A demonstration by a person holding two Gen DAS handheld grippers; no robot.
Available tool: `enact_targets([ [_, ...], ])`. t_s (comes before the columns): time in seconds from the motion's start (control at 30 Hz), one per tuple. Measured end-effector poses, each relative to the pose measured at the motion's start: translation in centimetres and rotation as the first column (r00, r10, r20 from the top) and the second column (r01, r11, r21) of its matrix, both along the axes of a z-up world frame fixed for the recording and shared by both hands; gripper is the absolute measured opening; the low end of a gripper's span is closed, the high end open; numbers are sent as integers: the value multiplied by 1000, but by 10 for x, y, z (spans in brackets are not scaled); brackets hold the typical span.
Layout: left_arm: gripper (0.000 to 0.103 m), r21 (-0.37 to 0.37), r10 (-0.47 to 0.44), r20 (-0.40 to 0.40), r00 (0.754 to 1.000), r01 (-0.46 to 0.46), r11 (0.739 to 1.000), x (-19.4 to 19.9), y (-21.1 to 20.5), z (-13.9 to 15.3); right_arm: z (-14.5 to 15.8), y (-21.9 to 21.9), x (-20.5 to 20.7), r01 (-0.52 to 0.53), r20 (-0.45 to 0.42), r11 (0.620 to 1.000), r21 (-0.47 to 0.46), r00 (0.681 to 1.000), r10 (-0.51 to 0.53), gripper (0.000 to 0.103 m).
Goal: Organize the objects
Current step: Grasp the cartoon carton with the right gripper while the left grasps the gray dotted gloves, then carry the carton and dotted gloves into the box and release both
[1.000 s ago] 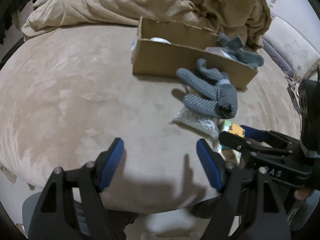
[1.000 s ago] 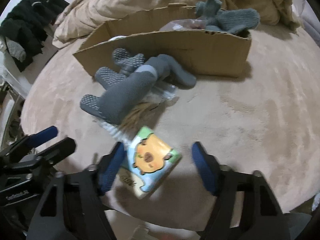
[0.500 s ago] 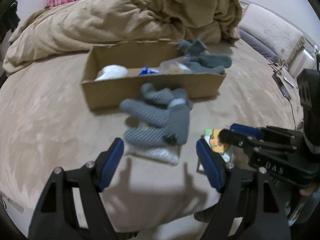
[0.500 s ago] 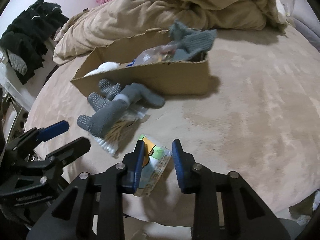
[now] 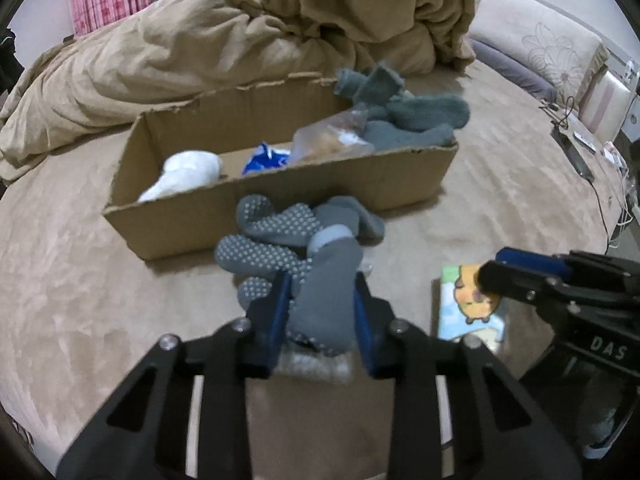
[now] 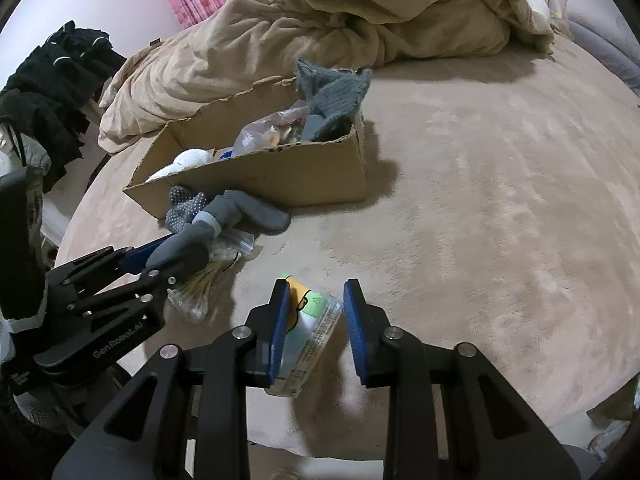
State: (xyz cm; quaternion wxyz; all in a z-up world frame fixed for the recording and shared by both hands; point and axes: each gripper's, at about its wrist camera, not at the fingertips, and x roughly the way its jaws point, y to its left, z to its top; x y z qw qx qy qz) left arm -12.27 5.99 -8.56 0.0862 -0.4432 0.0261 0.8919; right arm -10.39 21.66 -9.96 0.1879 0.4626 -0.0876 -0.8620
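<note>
My left gripper (image 5: 320, 312) is shut on the cuff end of a grey dotted grip sock (image 5: 288, 240), which lies in front of a long cardboard box (image 5: 280, 196). The same sock (image 6: 224, 216) and left gripper (image 6: 160, 260) show in the right wrist view. My right gripper (image 6: 316, 320) is shut on a small tissue packet with a cartoon print (image 6: 308, 336), held just above the bed. The packet also shows in the left wrist view (image 5: 468, 304). The box holds a white bundle (image 5: 188, 172), a blue item (image 5: 264, 160), a clear bag (image 5: 328, 140) and grey socks (image 5: 400, 108).
A clear bag of cotton swabs (image 6: 204, 284) lies under the grey sock. A rumpled tan duvet (image 5: 260, 32) is piled behind the box. Black clothes (image 6: 52, 84) hang at the left. Pillows (image 5: 540, 48) and cables (image 5: 572, 144) sit at the right bed edge.
My left gripper moved forward and closed on the grey sock. My right gripper closed on the tissue packet and lifted it slightly. Both views swung toward the box.
</note>
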Motion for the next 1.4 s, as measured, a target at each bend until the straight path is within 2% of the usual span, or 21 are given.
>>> enact_targets([
  [0.27, 25, 58, 8, -33, 999, -6, 998, 24, -10, 24, 18, -13, 5, -38, -35, 999, 7, 999, 39, 23],
  [0.47, 25, 91, 33, -47, 998, -29, 995, 35, -23, 35, 3, -22, -5, -32, -8, 999, 37, 999, 32, 23],
  [0.5, 25, 92, 39, -47, 998, -35, 995, 37, -26, 35, 0, -23, -6, -25, 0, 999, 43, 1000, 25, 24],
  [0.57, 25, 100, 50, -42, 998, -46, 994, 40, -33, 35, -8, -26, -8, -7, 21, 998, 61, 1000, 6, 33],
  [0.63, 25, 108, 59, -41, 997, -55, 993, 45, -38, 35, -16, -31, -7, -10, 47, 998, 65, 999, 7, 51],
  [0.73, 25, 120, 71, -39, 997, -66, 991, 51, -44, 35, -30, -41, -5, -23, 89, 995, 96, 996, 15, 59],
  [0.87, 25, 133, 75, -40, 996, -69, 989, 57, -49, 36, -35, -51, 2, -24, 59, 987, 160, 998, 14, 60],
  [0.97, 25, 139, 78, -51, 996, -71, 988, 61, -51, 40, -33, -55, 5, -32, 38, 981, 192, 999, 25, 55],
  [1.13, 25, 153, 88, -79, 993, -76, 985, 66, -58, 55, -17, -54, 11, -46, 18, 985, 169, 999, 44, 53],
  [1.4, 25, 161, 80, -155, 985, -55, 985, 67, -62, 93, 52, -50, 10, -51, -108, 994, 98, 992, 62, 53],
])
